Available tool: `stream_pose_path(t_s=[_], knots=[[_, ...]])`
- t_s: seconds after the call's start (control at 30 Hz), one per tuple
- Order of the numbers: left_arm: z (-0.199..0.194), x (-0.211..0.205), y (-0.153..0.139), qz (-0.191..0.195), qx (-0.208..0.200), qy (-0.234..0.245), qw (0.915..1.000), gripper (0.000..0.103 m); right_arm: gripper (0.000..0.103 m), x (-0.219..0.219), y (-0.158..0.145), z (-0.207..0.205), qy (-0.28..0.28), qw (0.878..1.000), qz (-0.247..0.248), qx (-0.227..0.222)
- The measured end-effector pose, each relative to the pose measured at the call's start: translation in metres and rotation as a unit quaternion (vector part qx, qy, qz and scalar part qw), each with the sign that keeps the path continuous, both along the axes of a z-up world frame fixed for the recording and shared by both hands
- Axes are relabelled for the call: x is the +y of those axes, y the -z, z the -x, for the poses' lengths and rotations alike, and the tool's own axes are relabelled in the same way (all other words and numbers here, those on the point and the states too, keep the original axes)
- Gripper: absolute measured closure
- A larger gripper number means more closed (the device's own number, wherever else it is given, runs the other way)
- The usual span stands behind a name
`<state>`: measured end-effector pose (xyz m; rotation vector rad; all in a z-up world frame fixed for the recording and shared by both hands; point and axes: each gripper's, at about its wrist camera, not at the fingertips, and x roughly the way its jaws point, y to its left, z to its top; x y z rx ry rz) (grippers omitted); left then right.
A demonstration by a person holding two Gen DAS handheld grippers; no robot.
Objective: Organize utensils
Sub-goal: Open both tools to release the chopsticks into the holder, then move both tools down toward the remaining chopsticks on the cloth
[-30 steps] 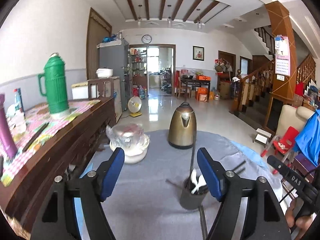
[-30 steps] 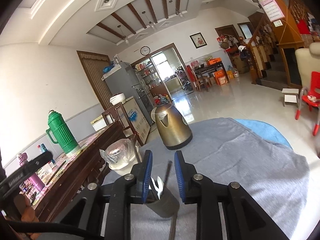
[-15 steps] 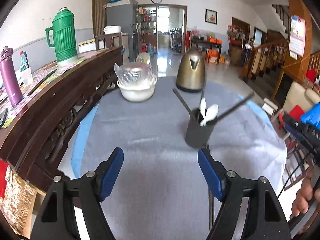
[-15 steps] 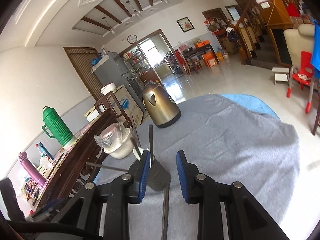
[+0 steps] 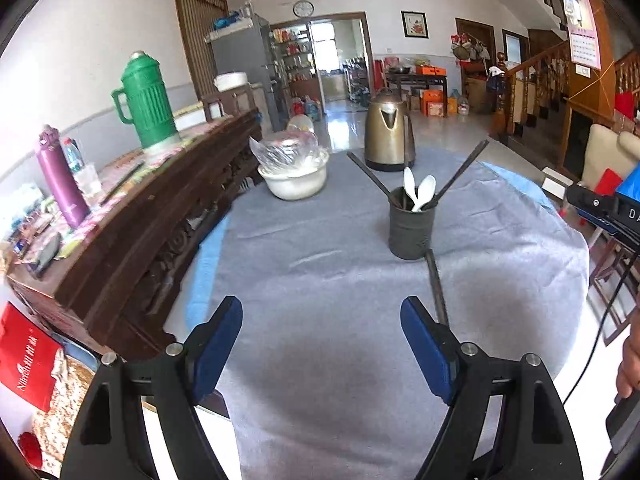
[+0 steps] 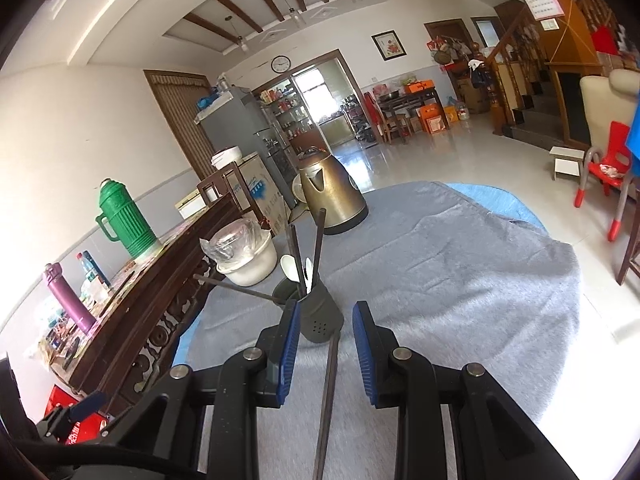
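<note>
Both tongs backed off, agape; chopstick flat, lengthwise toward holder.

left gripper spread wide, right gripper parted, both empty.

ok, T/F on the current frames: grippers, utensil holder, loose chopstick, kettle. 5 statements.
1. Left gripper is open and empty. True.
2. The dark utensil holder holds two white spoons. True.
3. Every chopstick is in the holder. False: one loose chopstick lies on the grey cloth, its far end at the holder's base.
4. Right gripper is shut on that chopstick. False: it is open, and the chopstick lies between the fingers, untouched.
5. The bronze kettle is tipped over. False: it stands upright.
</note>
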<state>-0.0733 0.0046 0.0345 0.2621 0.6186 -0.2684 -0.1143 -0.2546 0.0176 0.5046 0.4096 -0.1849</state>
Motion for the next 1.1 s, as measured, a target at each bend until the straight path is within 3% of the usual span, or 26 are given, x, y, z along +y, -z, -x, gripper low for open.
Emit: stream_pose_path(t_s=[0.47, 1.1], knots=[[0.016, 0.013, -0.014, -0.002, -0.041, -0.008, 0.9991, 0.018, 0.073, 0.021, -0.026, 0.019, -0.018, 0.999, 0.028, -0.022], [-0.025, 0.015, 0.017, 0.002, 0.006, -0.021, 0.9998, 0.018, 0.073, 0.032, -0.001, -0.011, -0.031, 0.998, 0.034, 0.031]])
